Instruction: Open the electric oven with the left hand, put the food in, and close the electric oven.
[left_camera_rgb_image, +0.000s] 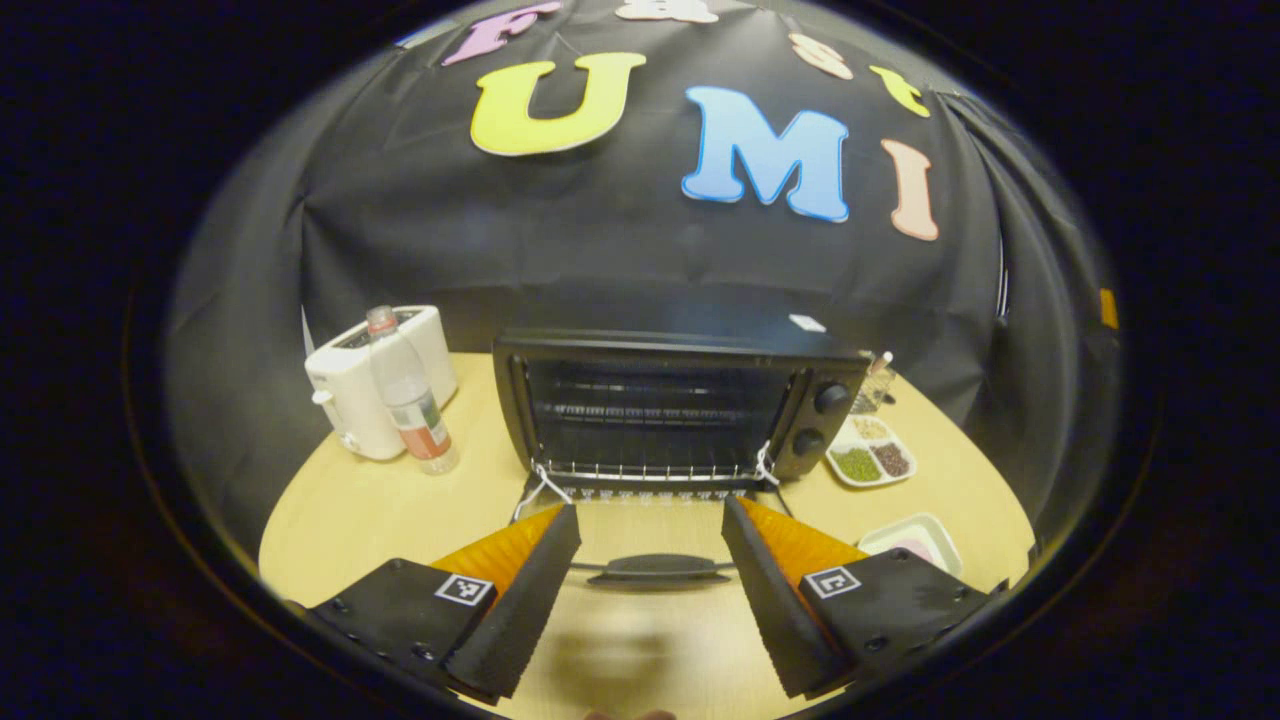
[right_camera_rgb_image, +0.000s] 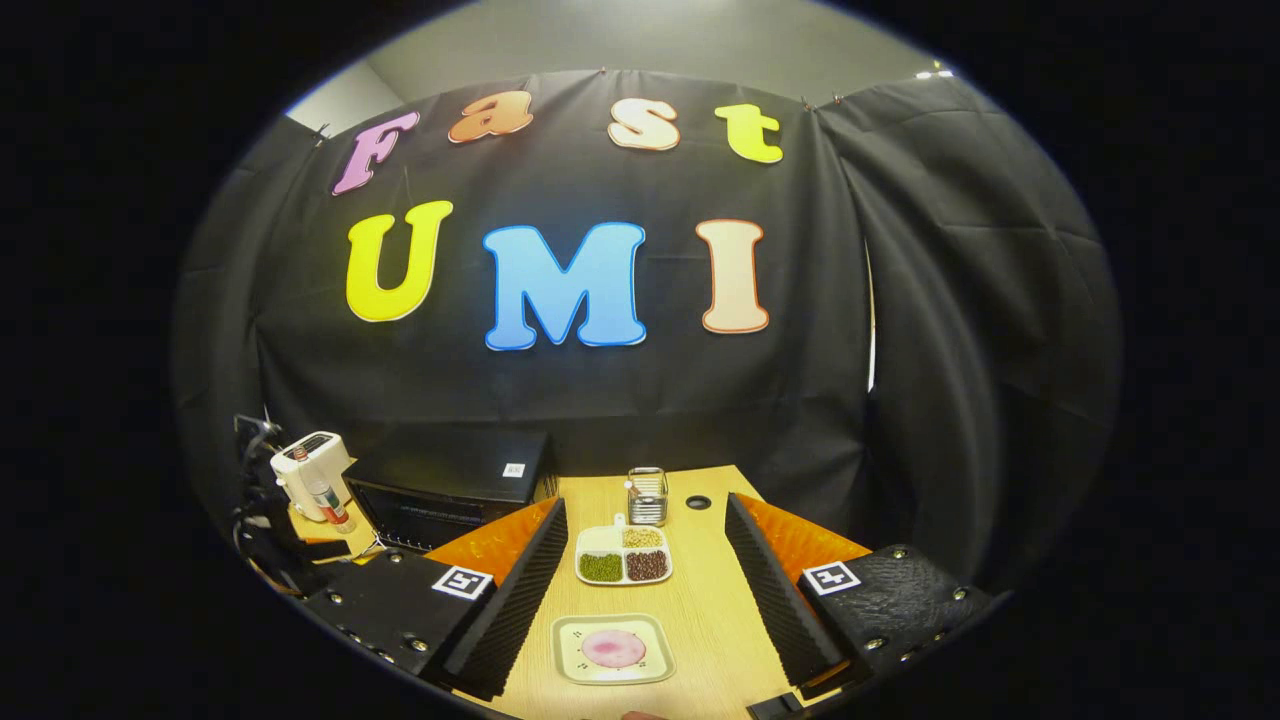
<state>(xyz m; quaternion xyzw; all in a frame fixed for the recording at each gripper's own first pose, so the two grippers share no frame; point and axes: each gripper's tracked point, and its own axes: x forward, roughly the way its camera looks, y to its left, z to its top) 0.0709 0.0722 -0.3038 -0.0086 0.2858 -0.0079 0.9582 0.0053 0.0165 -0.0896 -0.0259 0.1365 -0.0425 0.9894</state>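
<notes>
In the left gripper view the black electric oven stands open. Its glass door lies flat toward me, handle nearest. Inside, a wire rack is bare. My left gripper is open just above the lowered door, a finger on each side of the handle, touching nothing. In the right gripper view the food, a pink round piece on a small square plate, lies on the table between and below my open right gripper. The oven sits to that gripper's left.
A white toaster and a plastic bottle stand left of the oven. A sectioned dish of beans and a small glass jar sit beyond the food plate. The round wooden table ends near the black cloth wall.
</notes>
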